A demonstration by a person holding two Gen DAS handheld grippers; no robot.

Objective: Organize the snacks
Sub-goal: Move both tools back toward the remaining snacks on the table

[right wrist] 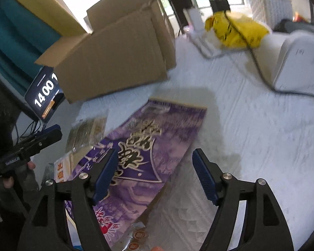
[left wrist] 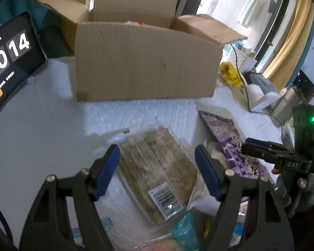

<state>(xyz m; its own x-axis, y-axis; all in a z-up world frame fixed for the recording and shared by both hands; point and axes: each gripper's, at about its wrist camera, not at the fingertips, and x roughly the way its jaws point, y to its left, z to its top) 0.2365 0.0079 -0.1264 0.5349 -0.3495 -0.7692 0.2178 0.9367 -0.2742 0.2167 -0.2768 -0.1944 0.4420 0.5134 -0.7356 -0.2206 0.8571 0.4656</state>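
Left wrist view: contents of the open brown cardboard box (left wrist: 144, 62) mostly hidden behind its front wall; packets at the bottom edge cut off. Left gripper (left wrist: 157, 173) open, empty, above the clear-wrapped brown snack pack (left wrist: 157, 167) on the white tablecloth (left wrist: 41, 136). Right wrist view: blurred; purple snack bag (right wrist: 148, 146) lies beside that pack, lettering illegible. Right gripper (right wrist: 155, 173) open, over the bag's right edge; contact unclear.
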